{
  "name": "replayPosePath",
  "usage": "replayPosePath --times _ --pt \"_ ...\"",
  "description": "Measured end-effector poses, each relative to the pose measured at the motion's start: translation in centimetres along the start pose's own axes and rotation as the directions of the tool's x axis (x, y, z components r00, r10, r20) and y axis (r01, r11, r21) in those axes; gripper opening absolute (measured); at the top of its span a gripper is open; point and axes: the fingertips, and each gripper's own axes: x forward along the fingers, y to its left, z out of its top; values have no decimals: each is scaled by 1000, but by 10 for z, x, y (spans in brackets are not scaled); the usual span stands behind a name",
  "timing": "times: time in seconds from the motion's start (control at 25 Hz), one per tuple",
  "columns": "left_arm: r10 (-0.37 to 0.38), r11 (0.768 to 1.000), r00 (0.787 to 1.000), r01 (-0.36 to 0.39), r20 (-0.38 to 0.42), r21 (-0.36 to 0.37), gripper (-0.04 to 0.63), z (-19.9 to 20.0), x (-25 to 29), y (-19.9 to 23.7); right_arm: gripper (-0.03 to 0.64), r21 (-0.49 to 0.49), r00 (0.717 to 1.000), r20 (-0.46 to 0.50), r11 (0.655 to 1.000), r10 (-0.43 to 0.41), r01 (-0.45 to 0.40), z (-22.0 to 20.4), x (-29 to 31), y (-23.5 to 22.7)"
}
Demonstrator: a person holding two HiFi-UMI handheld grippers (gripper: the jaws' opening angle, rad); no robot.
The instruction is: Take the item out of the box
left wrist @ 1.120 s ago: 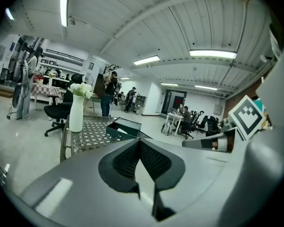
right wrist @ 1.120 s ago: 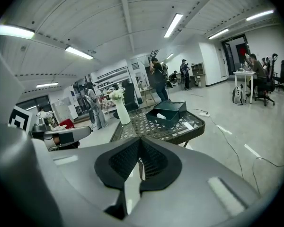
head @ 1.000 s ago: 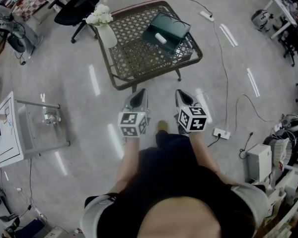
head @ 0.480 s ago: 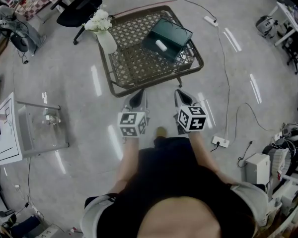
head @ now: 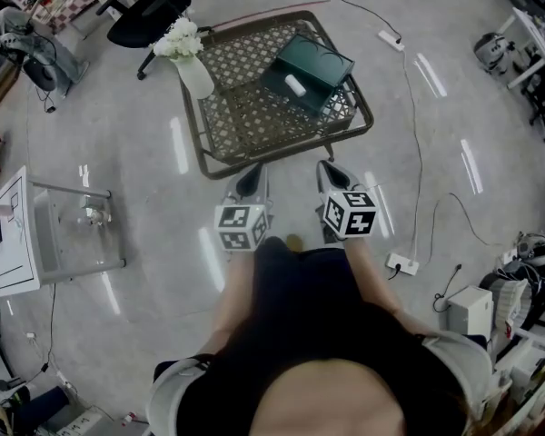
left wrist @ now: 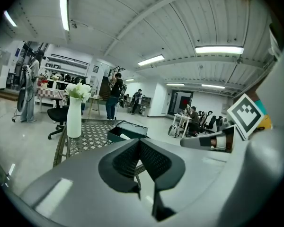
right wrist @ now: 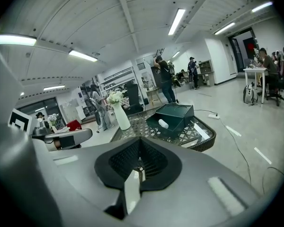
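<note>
Both pairs of jaws are pressed together with nothing in them. The left gripper (head: 252,178) and right gripper (head: 330,173) sit side by side at mid-frame, just short of the near rim of the table (head: 220,162). Each gripper's own view shows the same: left gripper (left wrist: 139,142) and right gripper (right wrist: 139,142) have their pads meeting.

The item (head: 295,84), a small white roll, lies in the open box (head: 320,62) in the upper middle of the frame, well apart from either gripper.

What worries me:
- The jaws must open before they go in; shut, they would only nudge the roll about.
- The roll is round and looks likely to slip or turn under a pinch off its middle.
- The box sits near the table's far right edge; I'd guess a one-sided pull drags it toward the rim unless the other gripper steadies it.
- The vase (head: 196,73) stands tall at the table's upper left corner; a wide left swing could tip it.
- A cable (head: 418,166) runs down the floor on the right to a power strip (head: 401,263), a snag for a foot stepping that way.

Room is good: bare wickerwork lies between the near rim and the box, and the straight path forward is open.
</note>
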Motion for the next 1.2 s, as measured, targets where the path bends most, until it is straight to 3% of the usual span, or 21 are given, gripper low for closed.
replayPosePath --times 0.72,1.2 --pt "3 1000 999 -3 -34 -12 11 -16 -10 -2 0 25 999 -31 1000 17 -17 -18 -1 8" --pt "27 999 998 -28 -53 -35 11 -10 20 24 1 40 998 -60 999 22 -20 -5 40 -2"
